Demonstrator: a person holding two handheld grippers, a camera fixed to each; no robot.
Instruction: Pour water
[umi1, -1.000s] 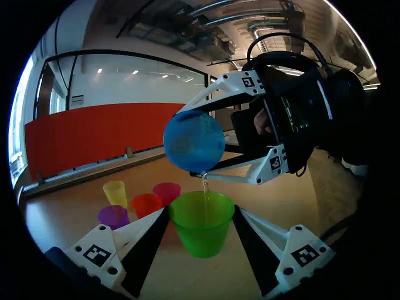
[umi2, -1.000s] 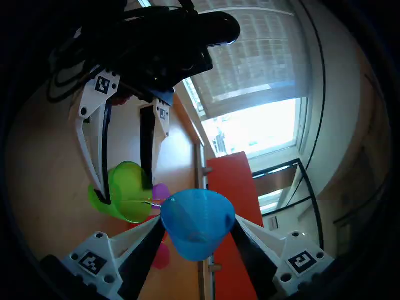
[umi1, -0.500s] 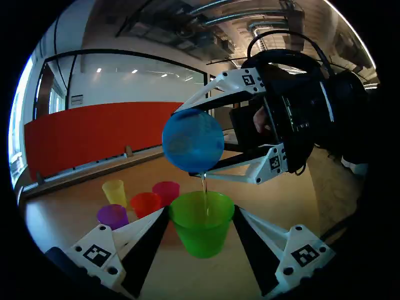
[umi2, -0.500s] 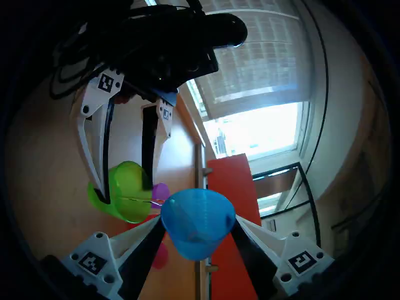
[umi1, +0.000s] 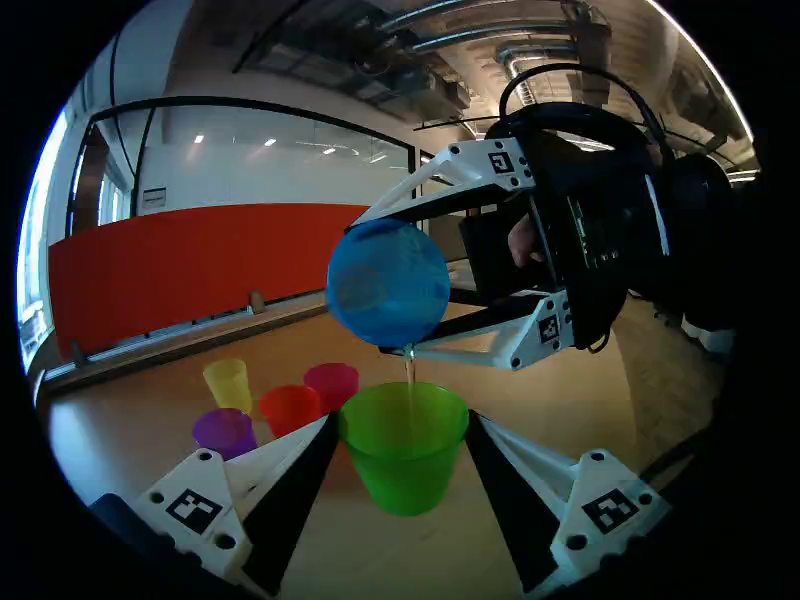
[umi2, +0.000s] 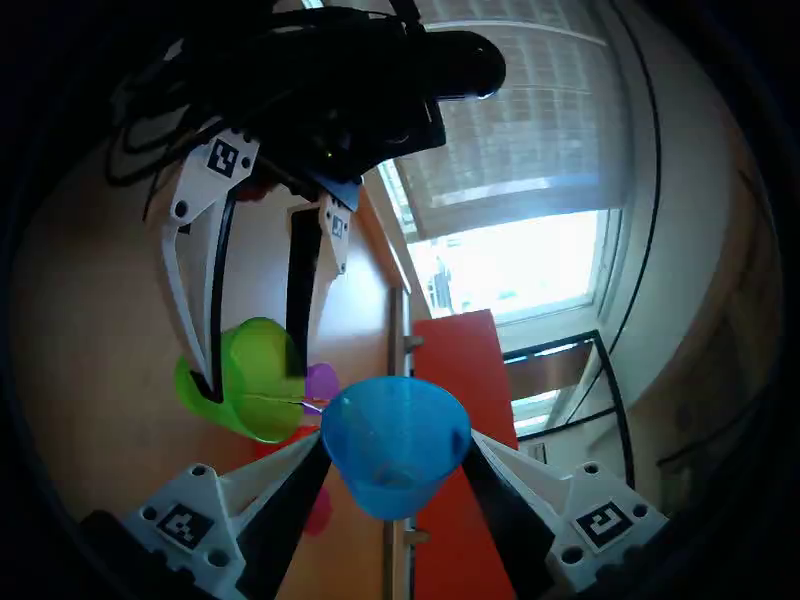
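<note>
1. Left gripper view: my left gripper pinches a translucent green plastic cup, one finger pressed against each side. I hold it upright with its mouth level so that it can catch the pour.
2. Just above it, my right gripper is turned on its side and clamps a translucent blue plastic cup. The cup is tipped so far that its base faces this camera and its lip hangs over the green cup's opening. A thin stream of water falls from that lip into the green cup.
3. Yellow, red, pink and purple plastic cups stand clustered on the wooden table behind, apart from the pour.
4. Right gripper view: the blue cup sits squeezed between my right gripper's fingers, with a little water left inside. The stream crosses to the green cup, which my left gripper holds. I judge the pour nearly finished.
</note>
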